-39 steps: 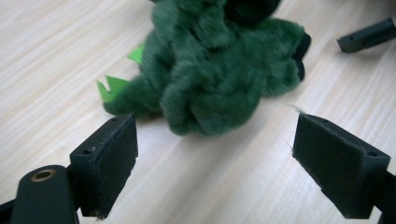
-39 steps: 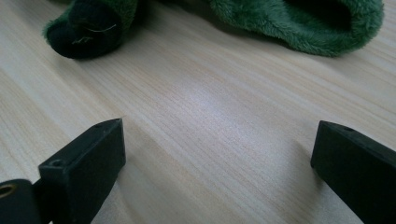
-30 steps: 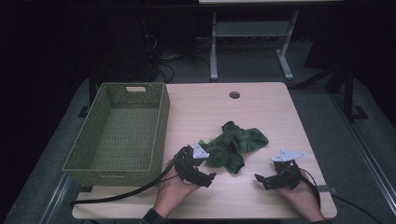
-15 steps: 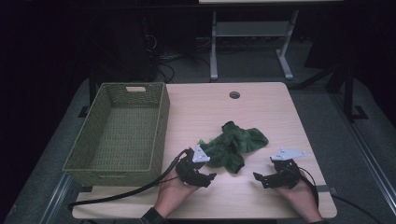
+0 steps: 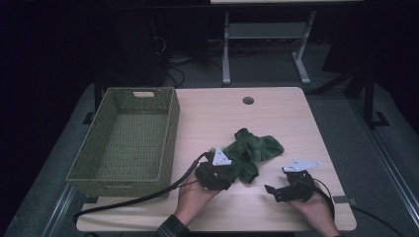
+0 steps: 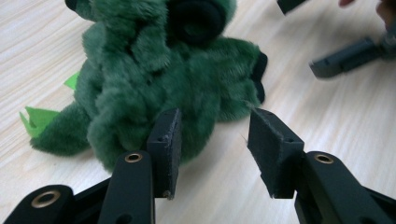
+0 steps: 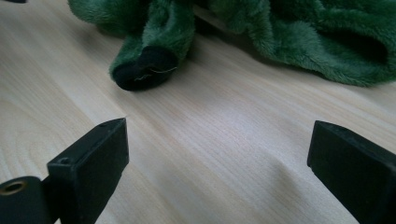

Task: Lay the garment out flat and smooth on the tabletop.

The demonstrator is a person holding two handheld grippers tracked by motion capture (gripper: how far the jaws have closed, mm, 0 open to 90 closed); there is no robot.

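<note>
Green plush toy (image 5: 249, 153) lies crumpled at centre-right of the desk (image 5: 276, 108), just right of the wicker basket (image 5: 126, 140). Left gripper (image 6: 212, 135) sits at the toy's lower-left edge, fingers (image 6: 167, 140) half-spread and just been closing, one brushing fur, nothing clamped. Right gripper (image 7: 219, 154), lower right, fingers wide over bare wood.

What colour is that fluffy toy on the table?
Dark green plush toy with black tips, clearest in the left gripper view.
</note>
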